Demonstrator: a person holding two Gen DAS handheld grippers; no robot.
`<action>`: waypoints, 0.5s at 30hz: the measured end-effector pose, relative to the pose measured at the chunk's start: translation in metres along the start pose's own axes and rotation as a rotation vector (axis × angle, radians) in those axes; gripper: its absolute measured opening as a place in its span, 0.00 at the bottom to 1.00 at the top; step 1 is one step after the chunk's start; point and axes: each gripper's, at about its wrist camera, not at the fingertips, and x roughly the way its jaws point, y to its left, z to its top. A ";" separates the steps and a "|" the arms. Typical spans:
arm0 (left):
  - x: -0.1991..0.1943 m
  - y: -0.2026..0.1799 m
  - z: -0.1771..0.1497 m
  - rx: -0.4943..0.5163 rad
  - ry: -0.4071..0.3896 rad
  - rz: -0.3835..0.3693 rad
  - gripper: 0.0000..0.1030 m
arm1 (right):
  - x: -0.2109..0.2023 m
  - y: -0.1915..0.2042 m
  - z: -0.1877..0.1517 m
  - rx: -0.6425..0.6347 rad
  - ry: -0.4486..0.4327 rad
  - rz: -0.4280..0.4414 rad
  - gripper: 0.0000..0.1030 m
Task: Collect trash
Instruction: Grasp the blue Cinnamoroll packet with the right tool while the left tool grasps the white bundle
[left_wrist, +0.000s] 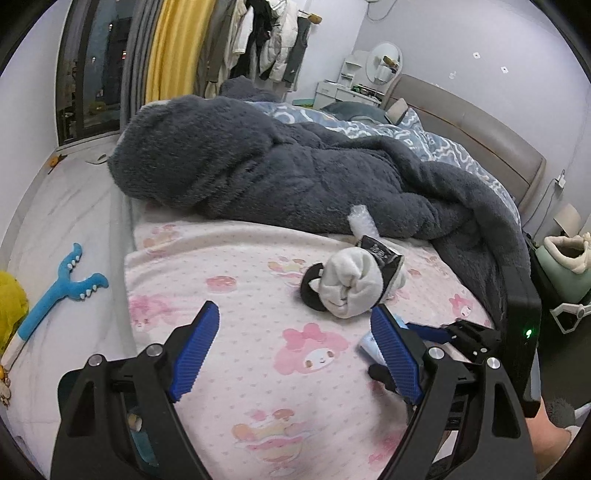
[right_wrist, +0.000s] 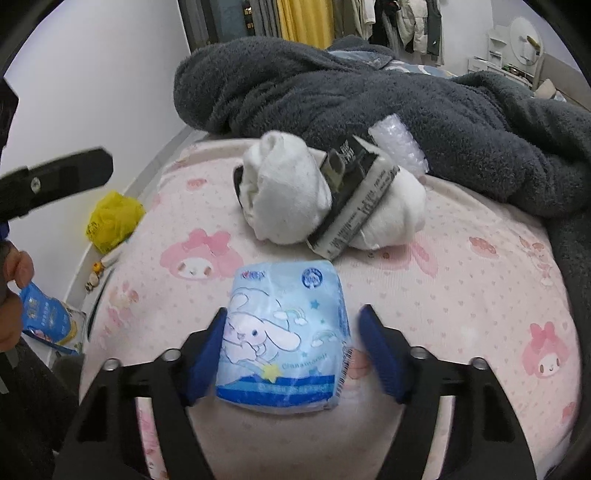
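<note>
A light blue tissue pack (right_wrist: 284, 336) with a cartoon rabbit lies on the pink bedsheet (right_wrist: 461, 295). My right gripper (right_wrist: 293, 332) is open, its blue fingers on either side of the pack, a small gap on the right. Beyond it lie rolled white socks (right_wrist: 284, 192), a black-and-white carton (right_wrist: 354, 199) and a bubble-wrap piece (right_wrist: 400, 147). My left gripper (left_wrist: 295, 325) is open and empty above the sheet (left_wrist: 258, 369). The socks (left_wrist: 351, 284), carton (left_wrist: 380, 251) and right gripper (left_wrist: 461, 332) show in the left wrist view.
A dark grey fleece blanket (left_wrist: 277, 166) covers the far bed. On the floor to the left lie a blue plush toy (left_wrist: 59, 288) and a yellow plastic bag (right_wrist: 110, 221). A blue snack packet (right_wrist: 48, 317) is held at the left edge.
</note>
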 end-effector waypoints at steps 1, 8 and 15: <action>0.003 -0.004 0.000 0.004 0.000 -0.008 0.83 | 0.000 -0.001 0.000 -0.001 -0.001 0.006 0.61; 0.023 -0.017 -0.001 -0.002 0.010 -0.058 0.77 | -0.017 -0.018 0.003 0.028 -0.052 0.018 0.51; 0.047 -0.030 -0.002 -0.021 0.034 -0.089 0.74 | -0.031 -0.039 -0.003 0.039 -0.076 -0.004 0.51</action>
